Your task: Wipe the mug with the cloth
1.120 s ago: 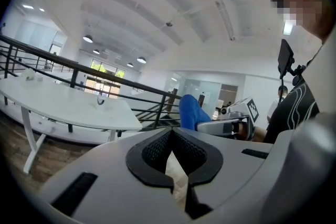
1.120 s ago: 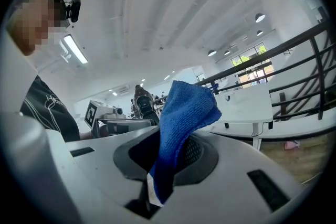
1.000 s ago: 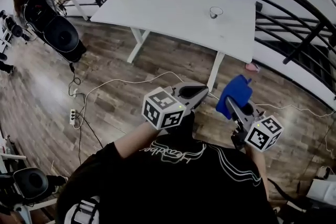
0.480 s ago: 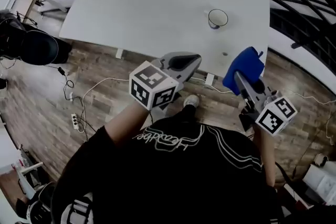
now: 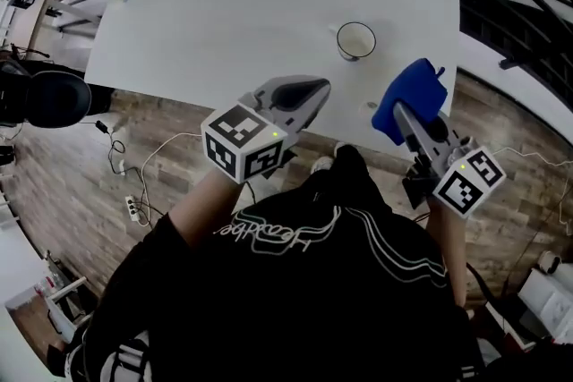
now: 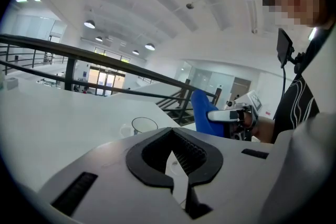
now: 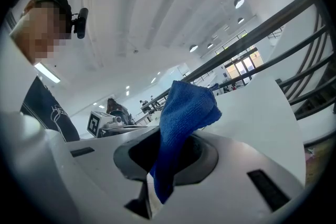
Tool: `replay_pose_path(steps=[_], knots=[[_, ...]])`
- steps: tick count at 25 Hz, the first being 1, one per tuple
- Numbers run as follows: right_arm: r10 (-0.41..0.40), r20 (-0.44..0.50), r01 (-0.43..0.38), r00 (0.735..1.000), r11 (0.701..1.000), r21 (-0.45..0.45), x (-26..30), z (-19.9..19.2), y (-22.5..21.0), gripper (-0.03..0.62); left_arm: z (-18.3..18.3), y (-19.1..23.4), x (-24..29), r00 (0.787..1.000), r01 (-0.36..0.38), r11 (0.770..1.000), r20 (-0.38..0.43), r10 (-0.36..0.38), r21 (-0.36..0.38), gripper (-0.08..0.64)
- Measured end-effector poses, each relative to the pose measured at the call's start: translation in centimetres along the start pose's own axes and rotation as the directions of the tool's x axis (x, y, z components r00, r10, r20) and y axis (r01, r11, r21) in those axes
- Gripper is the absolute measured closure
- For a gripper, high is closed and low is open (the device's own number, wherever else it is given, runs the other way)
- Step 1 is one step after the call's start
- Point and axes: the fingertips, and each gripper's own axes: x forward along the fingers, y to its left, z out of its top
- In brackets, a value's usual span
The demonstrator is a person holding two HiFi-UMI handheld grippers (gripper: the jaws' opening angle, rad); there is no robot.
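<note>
The white surface holds the mug upright, apart from both grippers; I'd say the left gripper, jaws together and empty, should open and steady it before the right gripper, jaws clamped on the blue cloth, wipes.

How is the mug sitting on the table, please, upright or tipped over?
Upright: the mug stands on the white table, its round open mouth facing up.

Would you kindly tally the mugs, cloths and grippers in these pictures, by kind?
Mugs: 1, the mug on the table
Cloths: 1, the blue cloth
Grippers: 2, the left gripper and the right gripper
Total: 4
</note>
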Motion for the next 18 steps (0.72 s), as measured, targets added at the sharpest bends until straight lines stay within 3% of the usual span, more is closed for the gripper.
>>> replay_pose_path(steps=[9, 18], knots=[[0.038, -0.068, -0.035, 0.997, 0.998, 0.050, 2.3, 0.3, -4.9, 0.541, -0.2, 4.2, 3.2, 0.997, -0.081, 0.995, -0.025, 0.079, -0.059, 0.554], [0.104, -0.168, -0.099, 0.980, 0.994, 0.035, 8.8, 1.1, -8.8, 0.541, -1.3, 12.9, 5.1, 0.987, -0.157, 0.984, -0.052, 0.153, -0.085, 0.554]])
